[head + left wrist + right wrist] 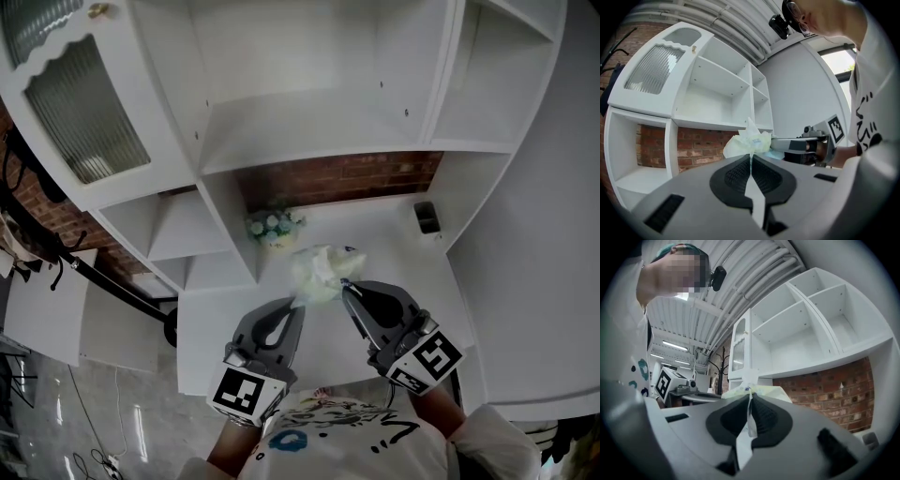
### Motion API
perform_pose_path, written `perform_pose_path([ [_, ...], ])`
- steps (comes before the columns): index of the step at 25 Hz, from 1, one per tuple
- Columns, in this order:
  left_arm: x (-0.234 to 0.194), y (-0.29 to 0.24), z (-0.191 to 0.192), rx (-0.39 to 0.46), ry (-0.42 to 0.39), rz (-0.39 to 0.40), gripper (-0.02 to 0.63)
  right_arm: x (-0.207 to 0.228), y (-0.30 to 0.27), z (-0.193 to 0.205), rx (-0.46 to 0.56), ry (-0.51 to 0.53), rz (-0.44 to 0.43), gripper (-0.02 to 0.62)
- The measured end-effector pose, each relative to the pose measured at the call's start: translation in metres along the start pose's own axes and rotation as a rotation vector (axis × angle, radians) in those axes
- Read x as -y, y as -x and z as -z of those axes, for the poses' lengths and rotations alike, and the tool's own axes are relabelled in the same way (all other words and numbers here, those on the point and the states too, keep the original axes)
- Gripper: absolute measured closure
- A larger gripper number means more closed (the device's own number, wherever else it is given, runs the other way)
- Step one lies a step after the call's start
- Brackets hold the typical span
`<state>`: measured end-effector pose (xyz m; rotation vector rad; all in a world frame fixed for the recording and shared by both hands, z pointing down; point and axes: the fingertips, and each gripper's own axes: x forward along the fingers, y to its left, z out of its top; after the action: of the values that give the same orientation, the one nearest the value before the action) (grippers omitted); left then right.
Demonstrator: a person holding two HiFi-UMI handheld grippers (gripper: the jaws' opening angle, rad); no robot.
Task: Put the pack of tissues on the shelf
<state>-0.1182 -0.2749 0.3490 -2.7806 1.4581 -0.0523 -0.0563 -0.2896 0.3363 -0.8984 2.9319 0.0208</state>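
Note:
The pack of tissues (321,271) is a soft pale yellow-green plastic pack, held in the air over the white counter (394,234). My left gripper (299,302) is shut on the wrapper's left edge, my right gripper (345,284) is shut on its right edge. In the left gripper view the pack of tissues (749,141) bulges just past the closed jaws, with the other gripper behind it. In the right gripper view the pack of tissues (759,391) shows thin film pinched between the pads. The white shelf (309,122) stands open above and behind the pack.
A small pot of pale flowers (274,228) sits on the counter by the brick back wall (347,178). A dark little container (427,217) stands at the counter's right end. A cabinet door with ribbed glass (84,108) hangs at the upper left.

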Motion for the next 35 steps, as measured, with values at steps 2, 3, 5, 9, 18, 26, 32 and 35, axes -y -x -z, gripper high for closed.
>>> perform_pose_path([
  [2,-0.006,-0.002,-0.006,0.013,-0.007,-0.002,0.589,0.001,-0.005,-0.008,0.018,0.014,-0.005,0.568],
  [3,-0.010,-0.003,-0.010,0.018,-0.013,-0.002,0.588,0.002,-0.008,-0.012,0.027,0.025,-0.007,0.568],
  [5,-0.017,-0.005,-0.018,0.027,-0.030,0.002,0.588,0.005,-0.014,-0.024,0.046,0.050,-0.012,0.568],
  [9,-0.032,-0.013,-0.039,0.075,-0.048,0.019,0.589,0.010,-0.025,-0.049,0.084,0.113,-0.008,0.568],
  [18,-0.058,-0.034,-0.104,0.176,-0.156,0.003,0.589,0.028,-0.049,-0.109,0.157,0.227,-0.007,0.568],
  [26,-0.079,-0.061,-0.148,0.172,-0.195,-0.010,0.589,0.053,-0.070,-0.149,0.173,0.255,0.001,0.568],
  [32,-0.094,-0.082,-0.168,0.149,-0.182,-0.054,0.589,0.081,-0.088,-0.166,0.170,0.238,-0.030,0.568],
  [35,-0.098,-0.091,-0.175,0.135,-0.211,-0.068,0.589,0.094,-0.096,-0.174,0.168,0.246,-0.031,0.568],
])
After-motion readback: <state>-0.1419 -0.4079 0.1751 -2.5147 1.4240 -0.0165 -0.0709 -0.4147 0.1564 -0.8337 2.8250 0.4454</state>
